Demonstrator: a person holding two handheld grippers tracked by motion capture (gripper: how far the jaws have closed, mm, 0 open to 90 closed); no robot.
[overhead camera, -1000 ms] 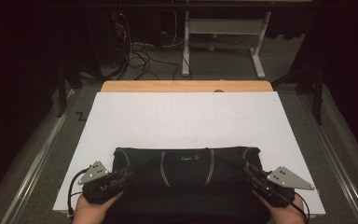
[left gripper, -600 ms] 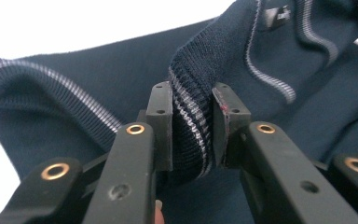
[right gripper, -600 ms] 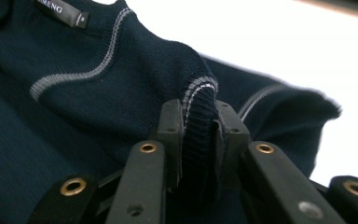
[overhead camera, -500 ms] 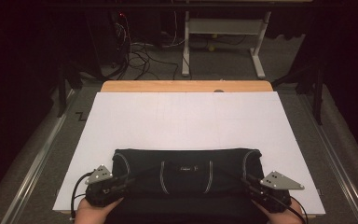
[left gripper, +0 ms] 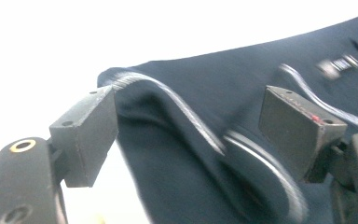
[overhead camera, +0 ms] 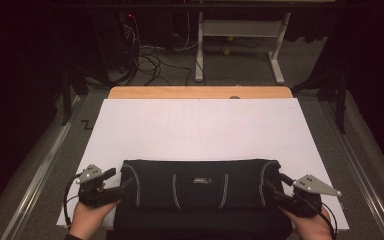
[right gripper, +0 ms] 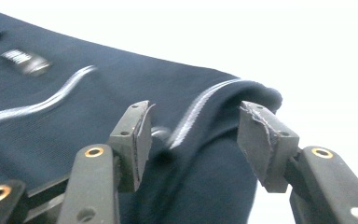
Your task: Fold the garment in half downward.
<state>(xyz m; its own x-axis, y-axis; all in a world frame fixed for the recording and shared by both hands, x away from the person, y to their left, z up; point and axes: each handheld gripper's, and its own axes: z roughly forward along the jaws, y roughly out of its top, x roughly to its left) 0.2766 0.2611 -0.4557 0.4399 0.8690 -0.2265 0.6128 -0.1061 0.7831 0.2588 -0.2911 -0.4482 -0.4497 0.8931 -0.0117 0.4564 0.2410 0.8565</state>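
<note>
Black folded fabric garment with pale piping (overhead camera: 200, 187) lies lengthwise between left gripper (overhead camera: 122, 184) and right gripper (overhead camera: 275, 187), whose jaws, just opened, stand spread around its ends, gripping nothing.

Both grippers are letting go of the folded dark garment (overhead camera: 200, 192) right now. The left gripper (overhead camera: 122, 185) has just been opening its jaws, so in the left gripper view the pads are standing wide apart with the cloth's striped edge (left gripper: 168, 100) lying loose between them, not pinched anymore. The right gripper (overhead camera: 275, 187) is doing the same: jaws have just been opening, pads off the fabric, and the folded corner (right gripper: 256, 93) is sitting free in the gap. From the high view the left hand (overhead camera: 87, 217) is sliding outward, away from the garment's end, compared with a second ago.
</note>
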